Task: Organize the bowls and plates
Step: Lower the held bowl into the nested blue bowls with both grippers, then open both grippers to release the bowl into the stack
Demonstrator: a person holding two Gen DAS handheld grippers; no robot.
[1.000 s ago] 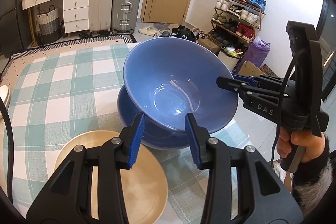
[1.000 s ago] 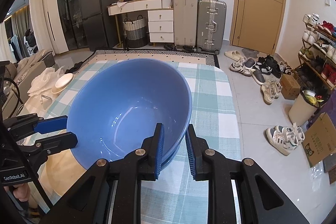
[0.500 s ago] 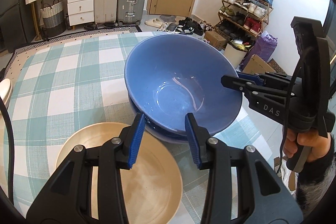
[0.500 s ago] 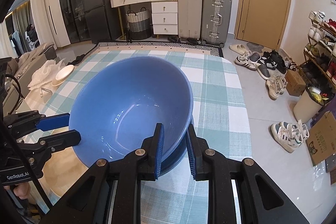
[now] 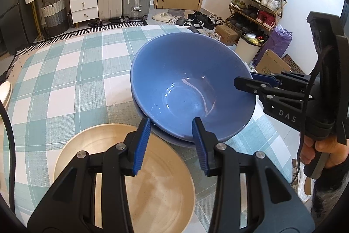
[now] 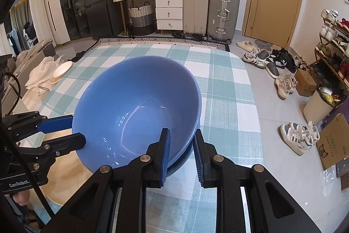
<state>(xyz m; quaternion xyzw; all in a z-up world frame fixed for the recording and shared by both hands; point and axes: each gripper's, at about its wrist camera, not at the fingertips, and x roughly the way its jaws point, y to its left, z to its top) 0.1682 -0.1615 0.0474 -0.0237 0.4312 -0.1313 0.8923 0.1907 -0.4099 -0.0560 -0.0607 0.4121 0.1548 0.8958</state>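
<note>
A large blue bowl [image 5: 187, 88] [image 6: 139, 106] sits nested, slightly tilted, in a second blue bowl [image 5: 174, 142] [image 6: 188, 154] of which only a rim strip shows. My left gripper [image 5: 171, 134] [image 6: 76, 131] is shut on the upper bowl's near rim, one finger inside and one outside. My right gripper [image 6: 181, 145] [image 5: 244, 80] is shut on the opposite rim in the same way. A beige plate [image 5: 152, 189] [image 6: 65, 178] lies on the checked tablecloth [image 5: 76, 80] just in front of the bowls, under my left gripper.
A small white plate [image 6: 62, 70] [image 5: 4, 93] and a crumpled white bag [image 6: 41, 75] lie at the table's far left edge. The table's right edge [image 6: 250, 102] drops to a floor with shoes, a bin and cardboard boxes. Suitcases and drawers stand beyond the table.
Both grippers have come down with the upper blue bowl. It hung tilted above the lower bowl and now sits down inside it. The beige plate shows more.
</note>
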